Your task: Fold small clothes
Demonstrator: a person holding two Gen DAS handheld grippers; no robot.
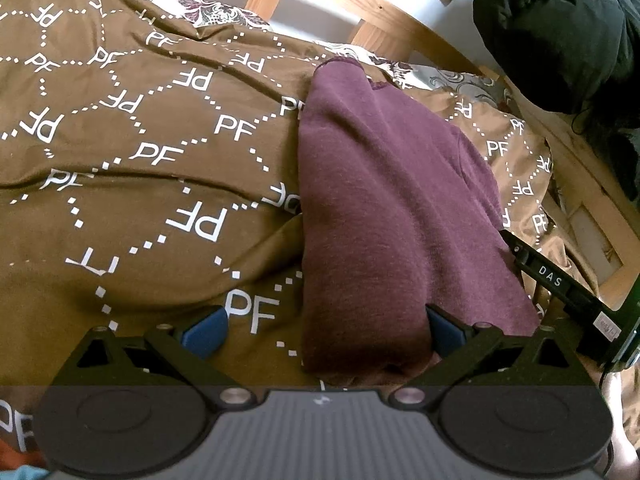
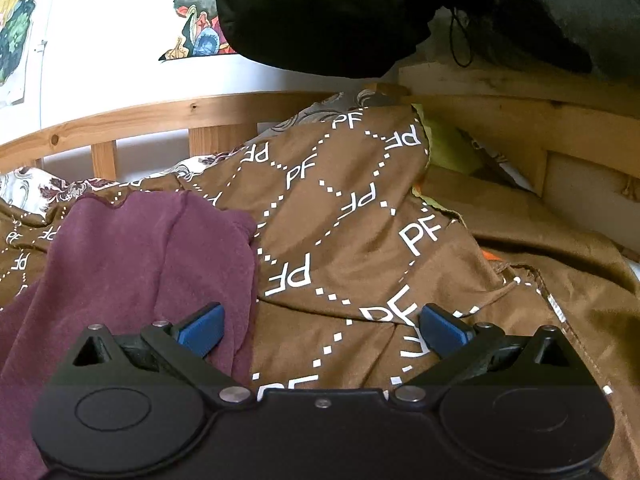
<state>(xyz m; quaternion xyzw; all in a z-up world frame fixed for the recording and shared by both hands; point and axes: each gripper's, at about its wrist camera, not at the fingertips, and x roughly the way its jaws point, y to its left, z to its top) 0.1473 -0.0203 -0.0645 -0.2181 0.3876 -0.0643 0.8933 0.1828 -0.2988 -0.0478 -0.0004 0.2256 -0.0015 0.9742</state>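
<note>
one maroon garment (image 1: pixel 392 208) is seen lying on a bed, on a brown cover (image 1: pixel 140 184) printed with white "pf" letters and dotted diamonds. it appears already doubled into a long, narrow strip with rounded, soft edges, so at least one fold is judged done; a further fold across its length is judged left. the cloth looks like thick, matte fleece or knit, slightly fuzzy, while the cover looks thin, smooth and creased. the left claw (image 1: pixel 320 330) is spread wide and empty, its right blue pad touching or just over the garment's near end. the right claw (image 2: pixel 320 328) is also spread wide and empty, hovering at the garment's right edge. wooden bed rails (image 2: pixel 120 120) are seen behind.
</note>
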